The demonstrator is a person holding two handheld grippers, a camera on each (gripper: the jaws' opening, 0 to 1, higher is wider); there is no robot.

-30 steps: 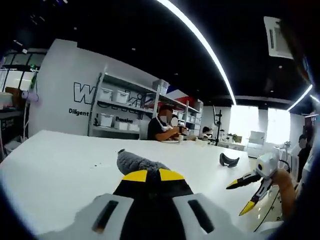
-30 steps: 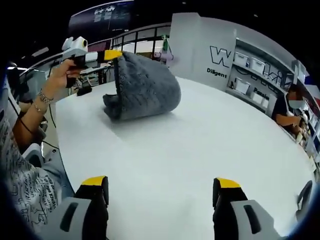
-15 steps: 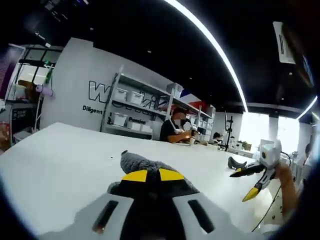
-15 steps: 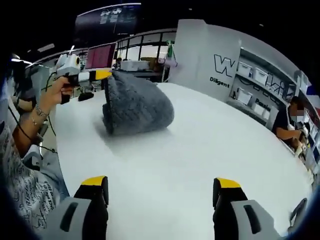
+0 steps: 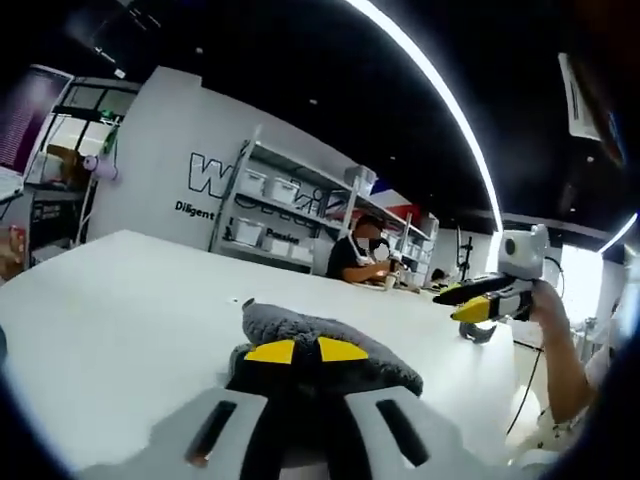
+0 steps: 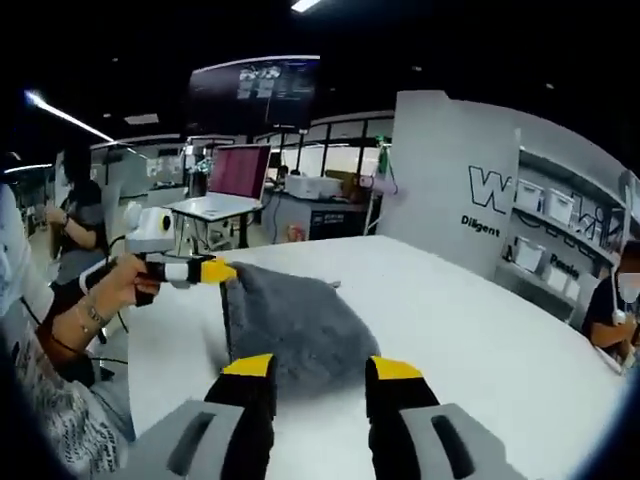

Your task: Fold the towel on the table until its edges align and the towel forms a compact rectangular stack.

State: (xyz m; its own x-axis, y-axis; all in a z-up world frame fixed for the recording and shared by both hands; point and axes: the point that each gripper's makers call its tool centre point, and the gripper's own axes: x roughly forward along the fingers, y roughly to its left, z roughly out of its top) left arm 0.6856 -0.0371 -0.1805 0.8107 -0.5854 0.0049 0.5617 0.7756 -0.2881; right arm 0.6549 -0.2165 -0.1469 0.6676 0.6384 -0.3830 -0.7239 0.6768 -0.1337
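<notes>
Left hand-held gripper point(image 6: 228, 271) apparently pinches grey towel point(image 6: 295, 325).

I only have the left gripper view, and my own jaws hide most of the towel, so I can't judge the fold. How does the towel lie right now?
Observer: In the right gripper view, the towel is a rumpled grey mound on the table, with its edges not aligned.
Operator: Where does the left gripper hold it?
Observer: The left gripper pinches one raised edge of the mound.
Operator: And the right gripper's jaws?
Observer: The right gripper has its jaws apart, with nothing between them.
</notes>
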